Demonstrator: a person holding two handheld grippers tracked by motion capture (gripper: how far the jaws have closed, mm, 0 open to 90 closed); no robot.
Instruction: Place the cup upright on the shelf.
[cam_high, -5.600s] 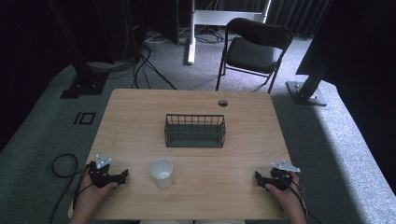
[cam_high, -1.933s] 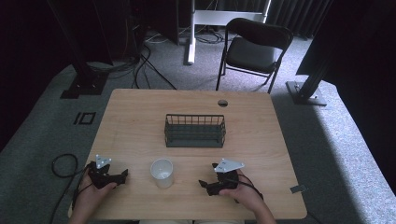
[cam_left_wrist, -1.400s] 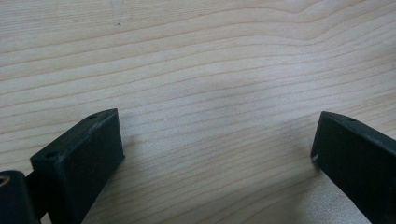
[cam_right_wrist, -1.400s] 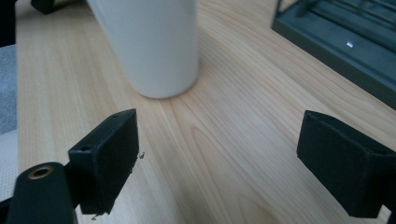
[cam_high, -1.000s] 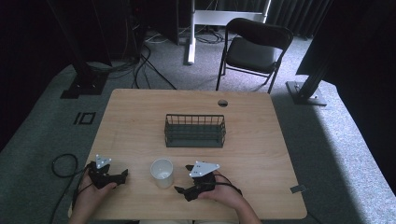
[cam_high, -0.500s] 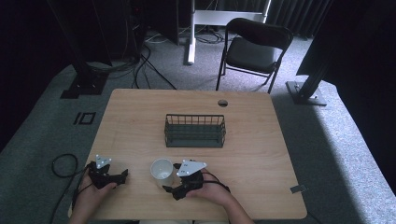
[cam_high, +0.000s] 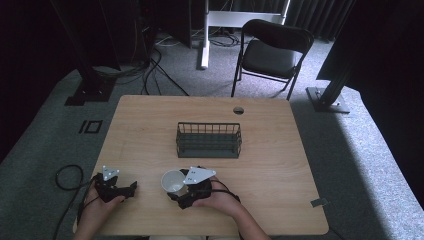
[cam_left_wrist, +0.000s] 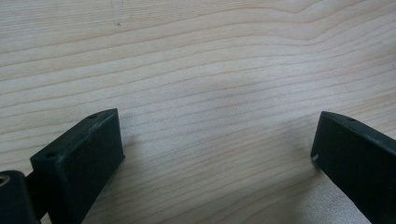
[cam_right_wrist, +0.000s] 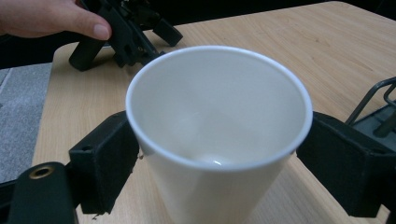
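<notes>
The right gripper (cam_high: 176, 191) sits near the front edge of the table (cam_high: 270, 165), right at the white cup (cam_high: 173, 182). In the right gripper view the cup (cam_right_wrist: 217, 135) stands up straight between the two black jaws. The jaws are wide, one on each side, just touching or almost touching the cup wall. I cannot tell if they squeeze it yet. I think the cup is about to be grabbed.

The left gripper (cam_high: 120, 189) rests on the table beside it, jaws wide apart, holding nothing but bare wood between them.

Farther back, in the middle of the table, is an empty wire basket (cam_high: 208, 140). Maybe the cup goes there.
</notes>
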